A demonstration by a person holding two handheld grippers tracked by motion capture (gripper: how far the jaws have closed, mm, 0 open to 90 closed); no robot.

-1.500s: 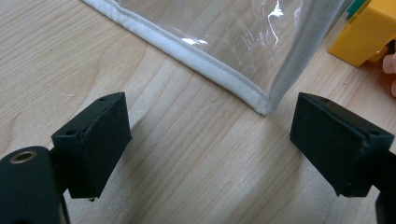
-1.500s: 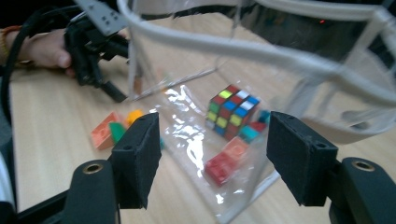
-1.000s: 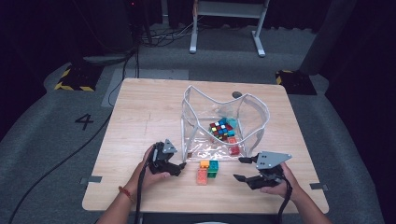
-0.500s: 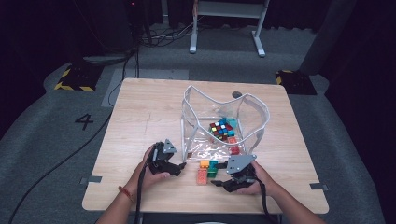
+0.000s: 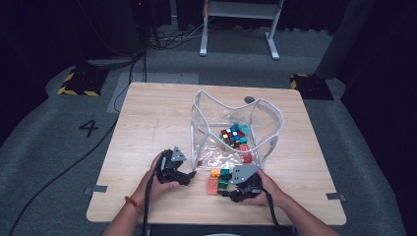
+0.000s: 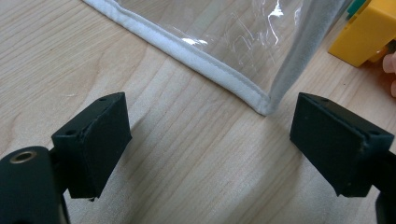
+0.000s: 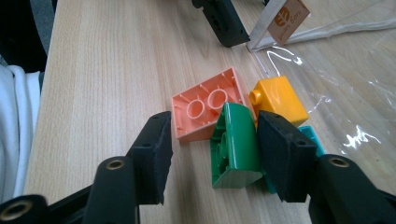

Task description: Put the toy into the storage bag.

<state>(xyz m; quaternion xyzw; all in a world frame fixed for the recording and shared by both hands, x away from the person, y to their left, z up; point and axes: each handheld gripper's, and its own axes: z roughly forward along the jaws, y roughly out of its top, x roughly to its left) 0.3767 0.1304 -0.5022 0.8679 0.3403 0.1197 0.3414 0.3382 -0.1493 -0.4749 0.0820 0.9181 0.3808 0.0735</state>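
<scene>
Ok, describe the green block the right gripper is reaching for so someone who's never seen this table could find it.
Start at the clear bag on the wooden table; just in front of it lies a small cluster of blocks. The green block sits between the right gripper's open jaws, tipped on its side, beside a flat salmon block and an orange block.

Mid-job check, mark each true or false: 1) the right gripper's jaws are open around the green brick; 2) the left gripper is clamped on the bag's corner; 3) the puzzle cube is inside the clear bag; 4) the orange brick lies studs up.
1) True: the right gripper stands open, the green brick between its jaws, against one pad and clear of the other.
2) False: the left gripper is open, the clear bag corner just ahead of its jaws, untouched.
3) True: the puzzle cube sits inside the bag.
4) False: the orange brick shows its hollow underside.
</scene>
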